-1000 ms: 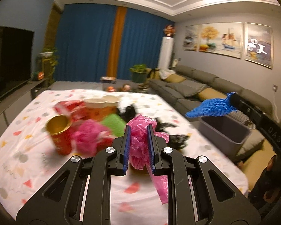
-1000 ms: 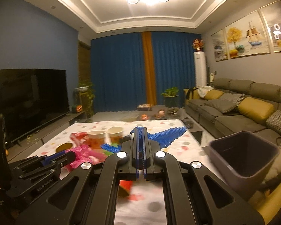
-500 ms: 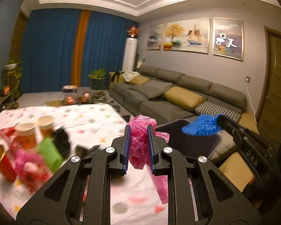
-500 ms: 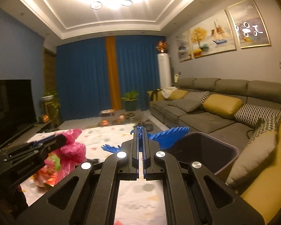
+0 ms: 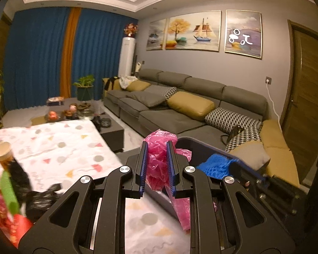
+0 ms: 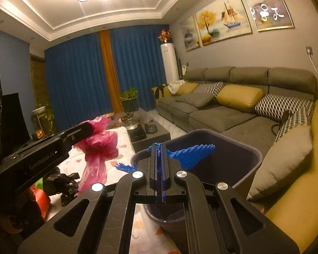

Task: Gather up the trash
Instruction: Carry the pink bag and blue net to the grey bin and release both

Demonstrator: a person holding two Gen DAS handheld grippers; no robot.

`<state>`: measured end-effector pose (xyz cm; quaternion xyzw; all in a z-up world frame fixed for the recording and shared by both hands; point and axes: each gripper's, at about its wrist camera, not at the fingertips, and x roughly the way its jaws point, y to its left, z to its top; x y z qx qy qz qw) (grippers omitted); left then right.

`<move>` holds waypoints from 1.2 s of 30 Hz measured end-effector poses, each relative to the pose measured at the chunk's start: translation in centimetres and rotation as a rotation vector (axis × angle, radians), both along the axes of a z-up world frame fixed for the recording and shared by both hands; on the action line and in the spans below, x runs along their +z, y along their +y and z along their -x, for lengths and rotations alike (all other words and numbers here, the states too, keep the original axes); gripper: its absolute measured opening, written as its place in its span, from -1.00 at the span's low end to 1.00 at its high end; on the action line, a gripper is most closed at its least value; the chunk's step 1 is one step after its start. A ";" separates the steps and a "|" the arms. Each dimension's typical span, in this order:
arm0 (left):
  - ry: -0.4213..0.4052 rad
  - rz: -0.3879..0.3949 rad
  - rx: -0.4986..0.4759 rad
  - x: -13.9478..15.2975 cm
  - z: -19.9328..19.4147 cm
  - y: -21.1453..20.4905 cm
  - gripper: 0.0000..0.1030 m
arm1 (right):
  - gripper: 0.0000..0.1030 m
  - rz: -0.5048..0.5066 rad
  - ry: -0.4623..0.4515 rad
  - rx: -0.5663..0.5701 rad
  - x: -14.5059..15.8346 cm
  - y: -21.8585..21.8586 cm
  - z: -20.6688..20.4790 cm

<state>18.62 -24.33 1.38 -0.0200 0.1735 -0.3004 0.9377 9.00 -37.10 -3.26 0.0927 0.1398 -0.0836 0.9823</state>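
At the far left of the left wrist view, a heap of leftover trash (image 5: 8, 182) lies on the table (image 5: 59, 148), which wears a white cloth with coloured dots and triangles: a paper cup, a green piece, black crumpled plastic and red wrapping, all blurred. To its right, the left gripper (image 5: 156, 167) has its fingers (image 5: 143, 165) clenched on a crumpled pink plastic bag (image 5: 158, 160); a loose tail of the bag hangs below the fingers, over the table's edge. Just right of that stands the dark grey bin (image 6: 239, 165), off the table's end and in front of the grey sofa (image 5: 180, 114). The right gripper (image 6: 158, 167) has its fingers pressed nearly together on a blue foam net (image 6: 190, 152), whose wide end sticks out past the fingertips and hangs over the bin's open mouth; a smaller end pokes out on the left side. In the right wrist view the pink bag is left of the bin's rim, above the table. Yellow and patterned cushions lie along the sofa at the right.
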 end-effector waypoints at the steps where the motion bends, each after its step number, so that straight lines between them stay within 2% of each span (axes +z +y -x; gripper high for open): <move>1: 0.003 -0.001 -0.006 -0.2 -0.4 -0.3 -0.68 | -0.93 -0.002 0.006 -0.004 -0.2 -0.2 -0.3; 11: 0.108 0.019 -0.079 -2.8 -4.2 -3.7 -0.67 | -0.93 -0.037 0.064 -0.026 -2.3 -1.4 -1.3; 18: 0.169 0.002 -0.144 -4.4 -5.3 -5.8 -0.66 | -0.92 -0.060 0.089 -0.035 -3.1 -2.1 -1.8; 23: 0.218 0.003 -0.152 -5.2 -6.2 -6.0 -0.66 | -0.92 -0.070 0.109 -0.043 -3.3 -2.1 -2.0; 27: 0.219 -0.014 -0.162 -5.3 -6.2 -6.5 -0.63 | -0.91 -0.075 0.114 -0.049 -3.2 -2.3 -2.0; 30: 0.227 -0.018 -0.160 -5.3 -6.4 -6.5 -0.49 | -0.84 -0.079 0.116 -0.055 -3.1 -2.5 -1.8; 33: 0.234 -0.002 -0.155 -5.3 -6.4 -6.2 -0.10 | -0.80 -0.074 0.113 -0.066 -3.0 -2.6 -1.7; 35: 0.231 0.013 -0.149 -5.1 -6.2 -5.9 0.11 | -0.66 -0.081 0.115 -0.070 -3.0 -2.8 -1.7; 36: 0.232 0.015 -0.144 -5.1 -6.2 -5.7 0.16 | -0.45 -0.085 0.114 -0.071 -3.0 -2.9 -1.7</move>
